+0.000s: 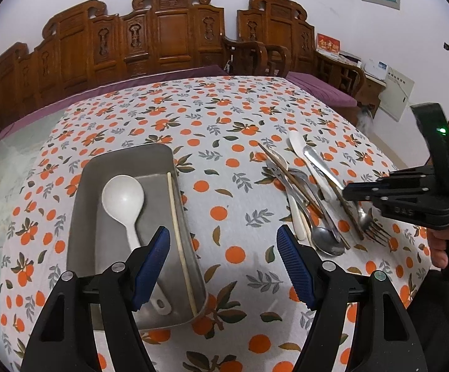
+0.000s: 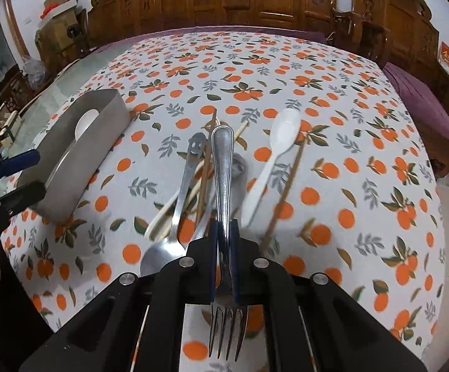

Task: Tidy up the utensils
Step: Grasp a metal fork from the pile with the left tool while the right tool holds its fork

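A grey metal tray (image 1: 78, 192) sits on the orange-print tablecloth and holds a white ladle-like spoon (image 1: 123, 200) and a pale chopstick (image 1: 179, 238). My left gripper (image 1: 222, 266) is open and empty, its left finger over the tray's near right part. A pile of utensils (image 1: 311, 204) lies to the right. My right gripper (image 2: 224, 235) is shut on a metal fork (image 2: 222, 167), tines toward the camera, over the pile. Below it lie a smiley-handled spoon (image 2: 187, 170), chopsticks (image 2: 204, 173) and a white plastic spoon (image 2: 274, 152). The tray (image 2: 100, 130) shows at the left.
Carved wooden chairs (image 1: 162, 40) and a purple-cushioned bench (image 1: 320, 88) stand behind the table. The right gripper body (image 1: 410, 198) shows at the right of the left wrist view. The left gripper's fingers (image 2: 16, 161) show at the left edge of the right wrist view.
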The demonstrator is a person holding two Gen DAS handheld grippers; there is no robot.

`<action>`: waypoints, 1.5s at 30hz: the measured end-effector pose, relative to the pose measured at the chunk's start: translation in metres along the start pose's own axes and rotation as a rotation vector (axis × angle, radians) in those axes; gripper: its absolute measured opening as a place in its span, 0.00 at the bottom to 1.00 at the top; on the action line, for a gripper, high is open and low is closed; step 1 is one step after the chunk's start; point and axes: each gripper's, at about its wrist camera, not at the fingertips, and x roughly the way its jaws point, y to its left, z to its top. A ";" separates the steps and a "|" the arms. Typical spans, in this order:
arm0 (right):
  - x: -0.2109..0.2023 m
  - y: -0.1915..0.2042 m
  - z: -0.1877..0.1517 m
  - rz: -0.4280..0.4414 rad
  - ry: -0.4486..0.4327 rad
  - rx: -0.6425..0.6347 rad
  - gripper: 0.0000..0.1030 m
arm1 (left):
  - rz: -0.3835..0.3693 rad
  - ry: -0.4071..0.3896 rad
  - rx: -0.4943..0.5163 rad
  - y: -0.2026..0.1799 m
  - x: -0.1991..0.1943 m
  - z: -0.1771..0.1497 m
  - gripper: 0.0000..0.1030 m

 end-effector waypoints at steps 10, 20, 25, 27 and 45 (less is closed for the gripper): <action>-0.008 -0.024 -0.026 -0.039 -0.007 0.008 0.08 | -0.008 0.023 0.047 -0.043 -0.001 -0.006 0.66; 0.005 -0.037 -0.034 -0.032 0.007 0.021 0.08 | -0.019 0.092 0.028 -0.069 0.038 0.002 0.61; 0.006 -0.046 -0.035 -0.035 0.010 0.045 0.08 | -0.013 0.152 0.054 -0.079 0.069 0.011 0.40; 0.007 -0.049 -0.036 -0.038 0.014 0.054 0.08 | -0.013 0.178 0.054 -0.080 0.081 0.012 0.33; 0.016 -0.054 -0.040 -0.040 0.013 0.064 0.10 | 0.068 0.212 0.075 -0.065 0.101 0.038 0.04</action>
